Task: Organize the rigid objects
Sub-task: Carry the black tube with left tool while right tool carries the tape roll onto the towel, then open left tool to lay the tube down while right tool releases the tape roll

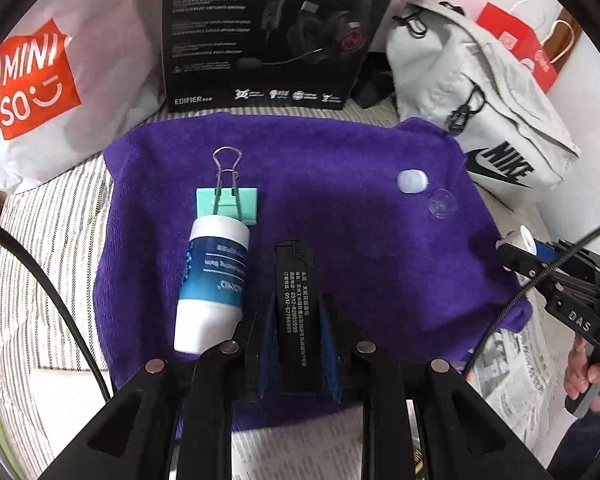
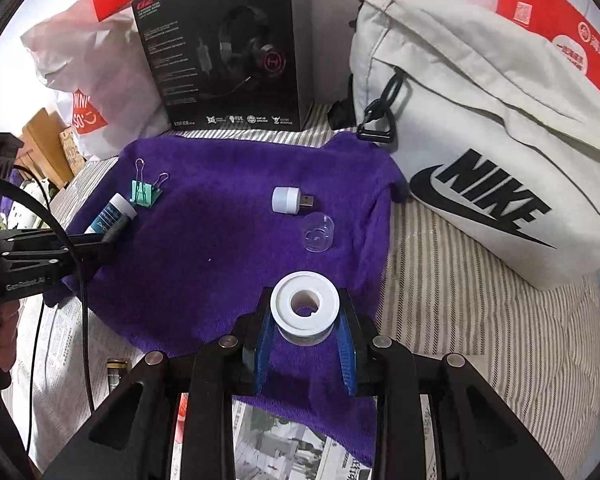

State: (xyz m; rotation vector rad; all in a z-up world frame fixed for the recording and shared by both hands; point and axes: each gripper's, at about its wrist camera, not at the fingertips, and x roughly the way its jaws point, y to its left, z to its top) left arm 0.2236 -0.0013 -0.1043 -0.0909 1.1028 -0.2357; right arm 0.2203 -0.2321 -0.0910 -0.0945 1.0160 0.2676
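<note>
towel [image 2: 220,248], purple, carries everything. left gripper [image 1: 296,280] is clamped on a black lighter [image 1: 296,312] standing out past its fingers, just beside a white-and-blue bottle [image 1: 214,280] near the left edge. right gripper [image 2: 306,312] pinches a white tape roll [image 2: 305,306] between blue pads near the front edge.
</note>
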